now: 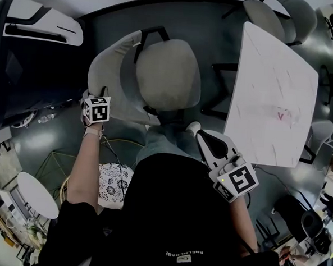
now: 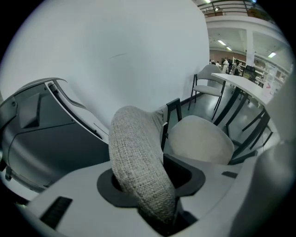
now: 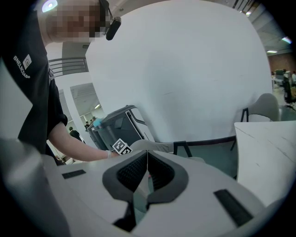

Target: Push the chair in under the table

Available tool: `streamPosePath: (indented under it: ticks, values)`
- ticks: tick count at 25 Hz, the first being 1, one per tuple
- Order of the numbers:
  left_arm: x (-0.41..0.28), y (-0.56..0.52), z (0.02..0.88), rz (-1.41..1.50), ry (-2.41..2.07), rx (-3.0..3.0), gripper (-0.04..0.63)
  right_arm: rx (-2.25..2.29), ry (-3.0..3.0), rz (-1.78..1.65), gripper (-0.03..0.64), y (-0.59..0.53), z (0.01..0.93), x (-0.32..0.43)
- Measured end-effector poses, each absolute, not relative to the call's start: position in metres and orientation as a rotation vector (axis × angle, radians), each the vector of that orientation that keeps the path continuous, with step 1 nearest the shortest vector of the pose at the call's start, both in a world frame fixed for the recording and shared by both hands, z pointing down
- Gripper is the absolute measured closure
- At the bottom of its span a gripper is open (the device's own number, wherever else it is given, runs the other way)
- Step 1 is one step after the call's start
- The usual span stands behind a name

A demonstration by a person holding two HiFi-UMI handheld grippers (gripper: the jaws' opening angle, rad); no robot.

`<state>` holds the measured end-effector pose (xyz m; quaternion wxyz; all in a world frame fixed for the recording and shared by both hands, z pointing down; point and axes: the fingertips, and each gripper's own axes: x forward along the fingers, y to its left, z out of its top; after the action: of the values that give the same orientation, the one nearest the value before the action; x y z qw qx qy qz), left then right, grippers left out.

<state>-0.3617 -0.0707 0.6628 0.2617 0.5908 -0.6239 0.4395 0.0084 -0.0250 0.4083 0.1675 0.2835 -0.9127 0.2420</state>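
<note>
A chair with a beige fabric seat (image 1: 168,73) and a curved grey backrest (image 1: 109,70) stands left of the white square table (image 1: 273,97), apart from it. My left gripper (image 1: 103,93) is shut on the backrest's top edge. In the left gripper view the woven rim (image 2: 138,157) runs between the jaws of the left gripper (image 2: 149,181), and the seat (image 2: 199,139) lies beyond. My right gripper (image 1: 194,128) hovers in front of the person's body near the table's near corner, holding nothing. In its own view the right gripper (image 3: 147,159) has its pads together.
A dark grey machine with a white lid (image 1: 39,49) stands left of the chair. More chairs sit at the table's far side (image 1: 275,15) and right side (image 1: 319,133). A patterned stool (image 1: 115,184) and a round white stool (image 1: 37,195) are by the person's left leg.
</note>
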Motion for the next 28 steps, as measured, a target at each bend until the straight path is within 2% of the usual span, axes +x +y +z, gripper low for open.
streamPosePath:
  ticks: [28]
  values:
    - [-0.224, -0.163, 0.666, 1.234, -1.527, 1.879, 0.422, 1.001, -2.526, 0.684, 0.606, -0.03, 0.407, 0.078]
